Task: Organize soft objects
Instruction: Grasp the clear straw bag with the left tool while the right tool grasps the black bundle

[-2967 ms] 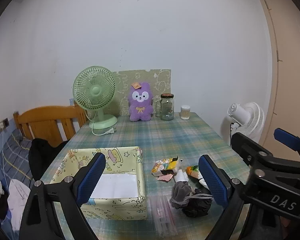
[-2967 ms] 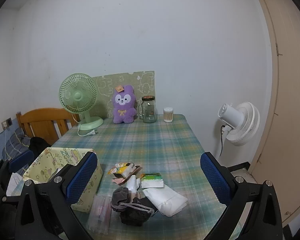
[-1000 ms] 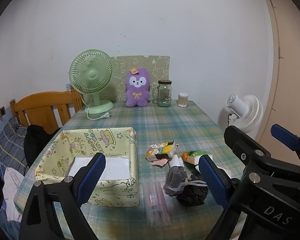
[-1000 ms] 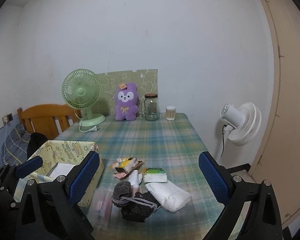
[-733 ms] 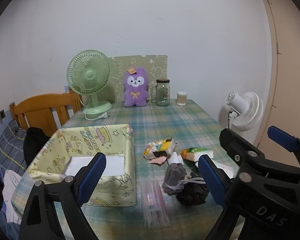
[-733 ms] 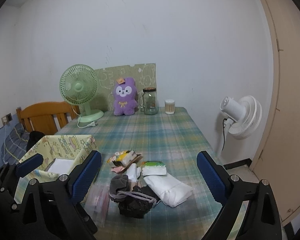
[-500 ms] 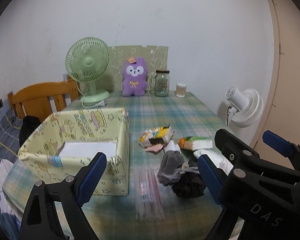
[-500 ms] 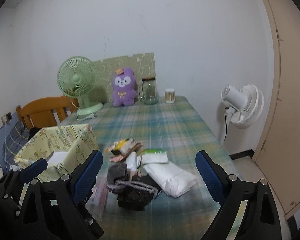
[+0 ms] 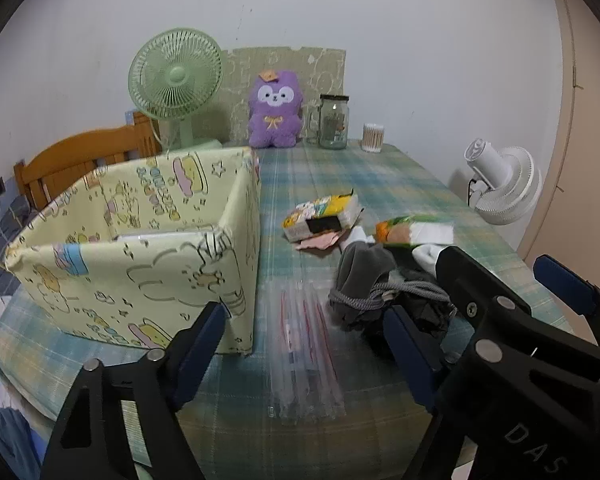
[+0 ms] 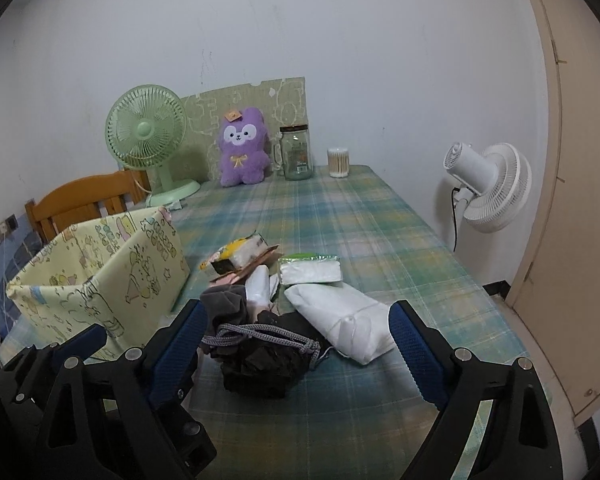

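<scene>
Plaid table [image 10: 340, 216]: yellow fabric box [image 9: 148, 256] at left; beside it a clear bag [image 9: 306, 352], a dark drawstring pouch [image 10: 260, 356], white pouch [image 10: 340, 320], tissue packs [image 10: 310, 272].

Left gripper [image 9: 304, 344]: jaws apart, just been closing, over the clear bag, gripping nothing. Right gripper [image 10: 296, 344]: jaws apart, just been closing slightly, around the dark pouch without pressing it.

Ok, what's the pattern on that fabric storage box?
The fabric storage box is pale yellow with cartoon characters, clouds and stars; clearest in the left wrist view.
</scene>
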`<state>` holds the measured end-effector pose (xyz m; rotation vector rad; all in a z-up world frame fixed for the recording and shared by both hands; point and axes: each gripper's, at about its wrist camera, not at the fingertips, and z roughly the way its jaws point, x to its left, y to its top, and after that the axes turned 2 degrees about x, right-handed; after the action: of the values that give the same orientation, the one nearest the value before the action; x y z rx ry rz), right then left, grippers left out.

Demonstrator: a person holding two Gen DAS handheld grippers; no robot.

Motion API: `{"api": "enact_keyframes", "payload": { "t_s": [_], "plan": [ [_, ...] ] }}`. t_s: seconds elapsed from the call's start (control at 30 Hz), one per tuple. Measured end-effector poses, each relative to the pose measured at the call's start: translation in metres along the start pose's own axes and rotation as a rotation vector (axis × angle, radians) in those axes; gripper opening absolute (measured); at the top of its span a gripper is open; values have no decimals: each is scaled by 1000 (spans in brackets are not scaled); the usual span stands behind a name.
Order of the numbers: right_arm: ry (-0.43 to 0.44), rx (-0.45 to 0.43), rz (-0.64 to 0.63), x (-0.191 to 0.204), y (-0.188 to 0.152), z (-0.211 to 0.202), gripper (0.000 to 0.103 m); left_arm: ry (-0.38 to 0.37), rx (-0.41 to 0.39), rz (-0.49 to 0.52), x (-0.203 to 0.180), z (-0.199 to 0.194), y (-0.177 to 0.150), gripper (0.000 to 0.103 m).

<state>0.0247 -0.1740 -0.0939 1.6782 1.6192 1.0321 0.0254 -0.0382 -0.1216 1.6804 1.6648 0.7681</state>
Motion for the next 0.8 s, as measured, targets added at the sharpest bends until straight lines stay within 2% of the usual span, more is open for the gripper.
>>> {"api": "enact_keyframes", "payload": {
  "t_s": [0.2,0.3,0.47,0.57,0.63,0.67,0.73,0.8],
  "plan": [
    [7,36,-18,5,-8,14,92,19,29,20,-4,11,-7,79],
    [14,58,-31,8,-11,20,91,31,41,38,-8,13,-11,74],
    [22,77,-35,9,-14,27,89,24,85,10,-4,22,-15,67],
    [24,86,-40,9,-15,29,85,27,100,-1,-3,25,-19,61],
    [27,101,-47,10,-17,32,82,12,121,-5,-2,28,-22,53],
    [26,108,-49,10,-18,33,81,11,116,-1,-3,28,-22,52],
    [29,121,-48,10,-20,36,80,-1,114,5,-5,28,-22,41],
    [30,131,-48,9,-21,38,79,-8,112,11,-7,27,-23,37]
  ]
}}
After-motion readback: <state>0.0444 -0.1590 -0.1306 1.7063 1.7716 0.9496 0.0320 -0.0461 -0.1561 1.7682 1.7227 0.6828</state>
